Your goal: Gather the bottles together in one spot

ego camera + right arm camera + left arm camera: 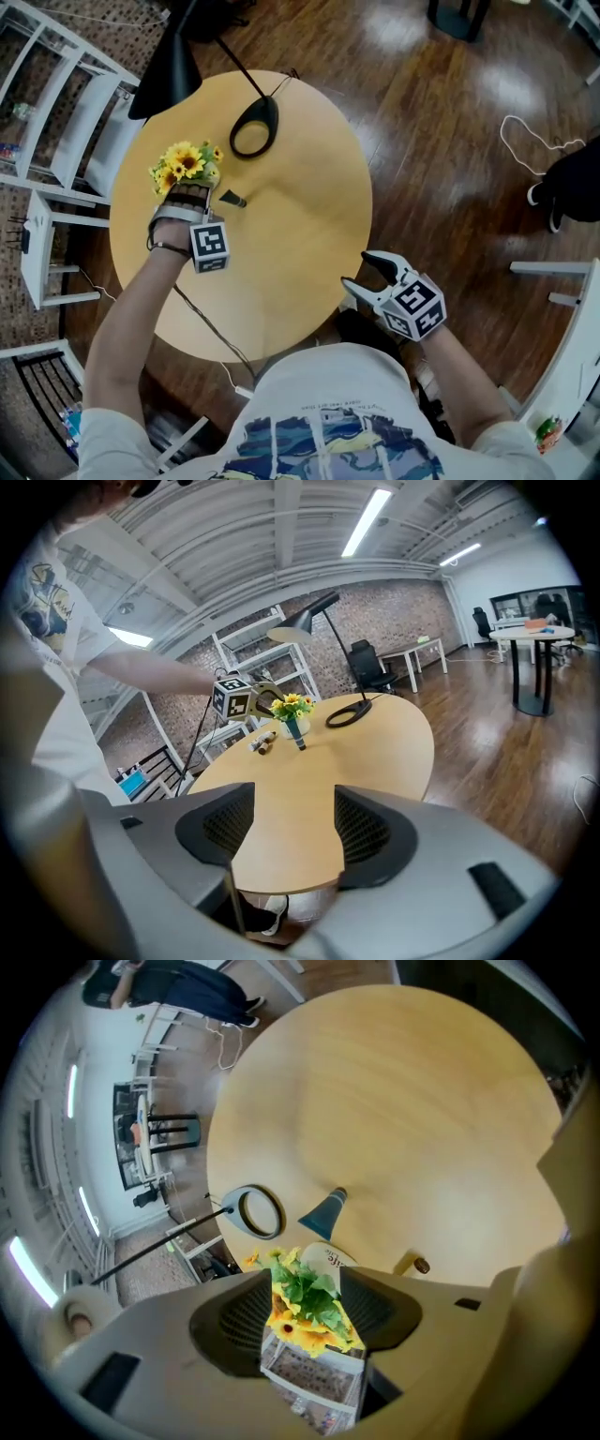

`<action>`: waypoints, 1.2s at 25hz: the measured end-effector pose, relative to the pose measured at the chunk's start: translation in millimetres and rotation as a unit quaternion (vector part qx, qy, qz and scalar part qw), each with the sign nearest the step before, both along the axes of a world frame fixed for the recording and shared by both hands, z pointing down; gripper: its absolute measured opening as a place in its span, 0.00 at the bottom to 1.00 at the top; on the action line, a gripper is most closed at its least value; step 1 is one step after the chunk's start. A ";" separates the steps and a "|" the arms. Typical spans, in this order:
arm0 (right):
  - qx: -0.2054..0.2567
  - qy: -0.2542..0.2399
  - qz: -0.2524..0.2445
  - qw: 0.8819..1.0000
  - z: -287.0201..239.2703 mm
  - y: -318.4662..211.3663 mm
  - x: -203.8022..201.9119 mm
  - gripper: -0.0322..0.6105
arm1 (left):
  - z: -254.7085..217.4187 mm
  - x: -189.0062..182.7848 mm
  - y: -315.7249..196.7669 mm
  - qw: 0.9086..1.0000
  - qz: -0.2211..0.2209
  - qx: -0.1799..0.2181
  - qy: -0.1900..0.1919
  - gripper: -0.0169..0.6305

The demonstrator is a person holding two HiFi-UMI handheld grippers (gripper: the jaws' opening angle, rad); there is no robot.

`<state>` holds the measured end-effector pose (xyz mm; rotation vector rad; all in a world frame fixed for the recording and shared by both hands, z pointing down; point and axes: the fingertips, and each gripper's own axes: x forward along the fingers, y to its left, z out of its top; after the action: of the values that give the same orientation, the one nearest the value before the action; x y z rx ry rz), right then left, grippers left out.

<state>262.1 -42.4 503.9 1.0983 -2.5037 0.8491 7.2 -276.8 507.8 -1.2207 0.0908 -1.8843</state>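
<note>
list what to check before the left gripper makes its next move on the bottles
1. Left gripper fingers apart, pressing on nothing: ok.
2. Clear path down: not ok, the sunflowers sit right between the fingers.
3. Teal bottle upright beside the white container: ok.
4. Small corked bottle lying on its side close by; whether it touches the others: cannot tell.
5. Right gripper open, empty, at the near edge of the table: ok.
</note>
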 end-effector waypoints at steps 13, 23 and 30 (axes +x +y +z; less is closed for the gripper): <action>0.029 0.008 -0.040 0.999 -23.4 -16.1 -42.6 0.50 | -82.7 -42.1 89.9 0.868 -0.284 0.005 0.408 0.38; 0.052 0.028 -0.021 0.998 -59.0 15.1 -89.0 0.51 | -113.0 -88.1 215.8 0.556 -0.426 -0.046 0.712 0.38; 0.043 0.056 -0.010 0.997 -69.1 46.5 -139.4 0.50 | -85.2 -135.6 298.4 0.418 -0.481 -0.061 0.768 0.38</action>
<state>122.7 4.1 434.8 1.1144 -2.4733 0.6606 -128.3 21.6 422.6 -2.9683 2.0066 -0.5602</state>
